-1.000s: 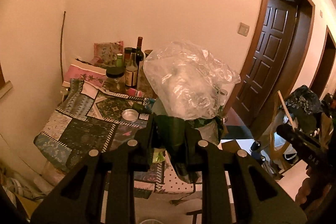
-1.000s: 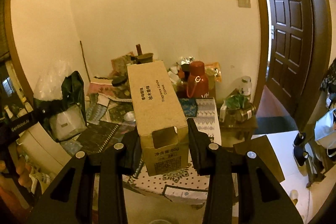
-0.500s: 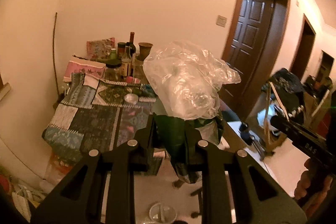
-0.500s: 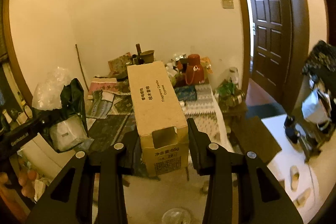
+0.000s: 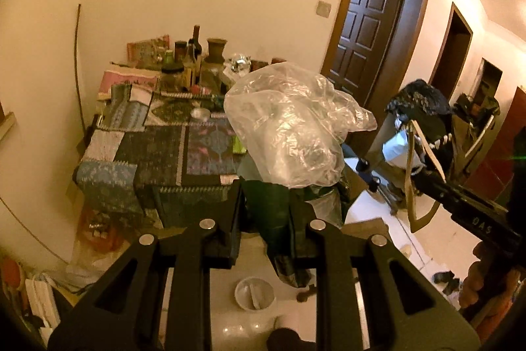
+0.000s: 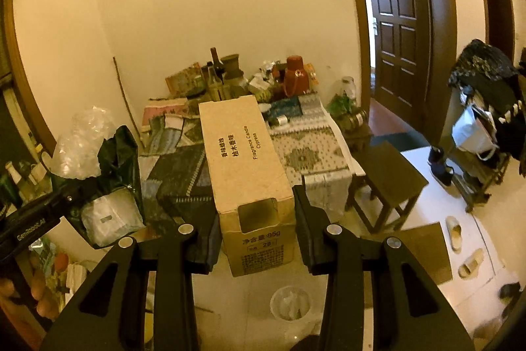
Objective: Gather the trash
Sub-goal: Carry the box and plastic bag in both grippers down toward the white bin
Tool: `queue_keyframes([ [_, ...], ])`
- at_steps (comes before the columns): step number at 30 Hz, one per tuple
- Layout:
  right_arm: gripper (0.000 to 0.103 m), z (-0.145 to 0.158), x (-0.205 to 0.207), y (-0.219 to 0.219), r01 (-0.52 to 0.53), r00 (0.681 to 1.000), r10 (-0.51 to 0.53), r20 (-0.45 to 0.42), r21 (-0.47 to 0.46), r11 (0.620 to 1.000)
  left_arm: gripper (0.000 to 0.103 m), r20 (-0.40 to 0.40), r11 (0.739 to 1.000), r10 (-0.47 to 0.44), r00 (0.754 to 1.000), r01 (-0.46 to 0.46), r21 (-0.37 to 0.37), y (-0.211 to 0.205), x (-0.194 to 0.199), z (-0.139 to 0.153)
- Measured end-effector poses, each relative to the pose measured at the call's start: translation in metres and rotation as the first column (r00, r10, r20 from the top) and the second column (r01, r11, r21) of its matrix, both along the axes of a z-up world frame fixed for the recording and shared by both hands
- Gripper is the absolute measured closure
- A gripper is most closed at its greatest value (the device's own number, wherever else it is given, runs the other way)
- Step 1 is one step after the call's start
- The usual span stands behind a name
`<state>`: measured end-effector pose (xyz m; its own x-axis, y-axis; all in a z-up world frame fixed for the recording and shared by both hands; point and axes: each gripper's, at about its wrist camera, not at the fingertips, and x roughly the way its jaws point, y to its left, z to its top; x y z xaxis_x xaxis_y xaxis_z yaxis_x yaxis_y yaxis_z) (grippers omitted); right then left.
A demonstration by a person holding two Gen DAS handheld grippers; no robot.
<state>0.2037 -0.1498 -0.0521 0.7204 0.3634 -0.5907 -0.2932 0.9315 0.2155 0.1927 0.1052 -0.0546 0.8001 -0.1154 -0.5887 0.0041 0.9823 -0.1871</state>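
Observation:
My left gripper (image 5: 265, 206) is shut on a dark green bag (image 5: 269, 213) topped with crumpled clear plastic (image 5: 289, 127), held in the air in front of the table. The same bag (image 6: 111, 186) and plastic (image 6: 82, 150) show at the left of the right wrist view. My right gripper (image 6: 254, 219) is shut on a tan cardboard candle box (image 6: 246, 160), held lengthwise above the floor. A small white waste bin (image 6: 291, 305) stands on the floor below the box; it also shows in the left wrist view (image 5: 254, 293).
A table with a patchwork cloth (image 5: 157, 150) holds bottles and jars (image 5: 194, 55) at its far end. A dark stool (image 6: 388, 173) stands right of the table. A rack with bags (image 6: 480, 107) and slippers (image 6: 455, 229) are at the right, dark doors (image 6: 397, 18) behind.
Both grippers have pulled back from the table and risen, still holding the bag and the box. The floor and the white bin have come into view below.

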Motion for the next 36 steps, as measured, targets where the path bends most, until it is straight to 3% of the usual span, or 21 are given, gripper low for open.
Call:
queue_keyframes([
  [8,0.068,-0.035,0.0,-0.008,-0.008,0.995,0.005,-0.104,-0.023,1.0,0.082,-0.109,1.0,-0.007,0.994,0.006,-0.015,-0.013,0.0,-0.04],
  [16,0.068,-0.116,0.006,-0.015,-0.056,0.96,0.039,-0.276,-0.052,0.997,0.082,-0.268,0.999,-0.017,0.963,0.008,-0.033,-0.035,0.02,-0.121],
  [28,0.068,-0.272,0.02,-0.02,-0.117,0.858,0.065,-0.509,-0.07,0.991,0.082,-0.541,0.999,-0.003,0.841,-0.016,-0.03,-0.071,0.032,-0.311],
  [36,0.068,-0.392,0.029,-0.016,-0.17,0.792,0.065,-0.607,-0.116,0.979,0.082,-0.632,0.999,0.028,0.774,-0.051,-0.018,-0.064,0.037,-0.429],
])
